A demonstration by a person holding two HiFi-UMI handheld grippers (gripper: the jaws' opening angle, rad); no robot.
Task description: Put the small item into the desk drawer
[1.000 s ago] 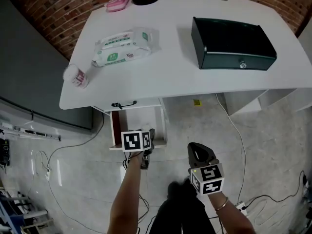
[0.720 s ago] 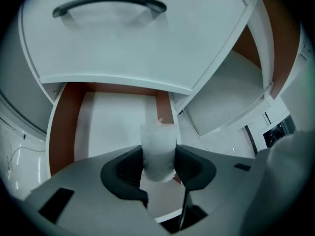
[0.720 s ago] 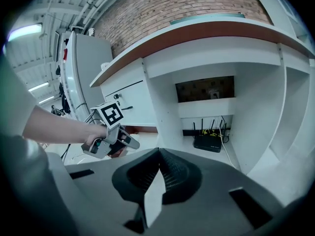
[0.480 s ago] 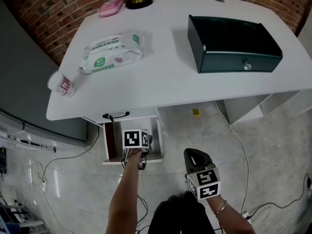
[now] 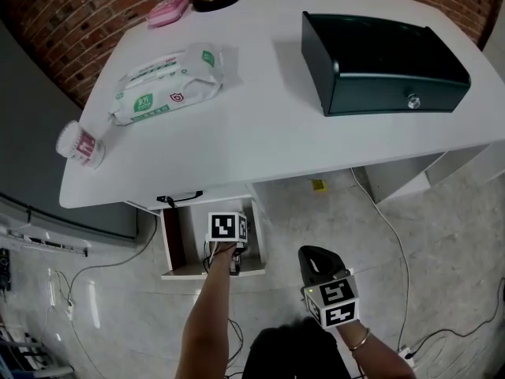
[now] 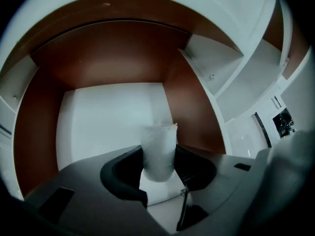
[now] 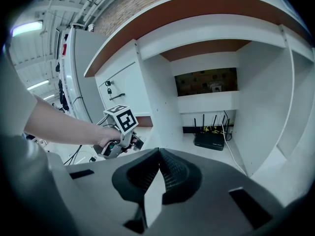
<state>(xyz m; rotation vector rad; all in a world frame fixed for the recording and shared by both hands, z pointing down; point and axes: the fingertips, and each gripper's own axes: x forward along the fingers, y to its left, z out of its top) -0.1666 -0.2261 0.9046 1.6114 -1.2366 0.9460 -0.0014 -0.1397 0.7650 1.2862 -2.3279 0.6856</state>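
Small item clamped in the left gripper, inside the open drawer

No print reads clearly: the wipes pack (image 5: 167, 84) on the counter (image 5: 260, 140) shows a green label, the little tub (image 5: 79, 144) at the counter's left edge a pink one, both too small to read. The left gripper (image 6: 158, 162) pinches the pale, translucent small item (image 6: 158, 142) upright between its pads, over the drawer's (image 6: 98, 112) white floor; contact with the floor is unclear. The right gripper (image 7: 156, 170) hangs apart to the right, jaws together, empty.
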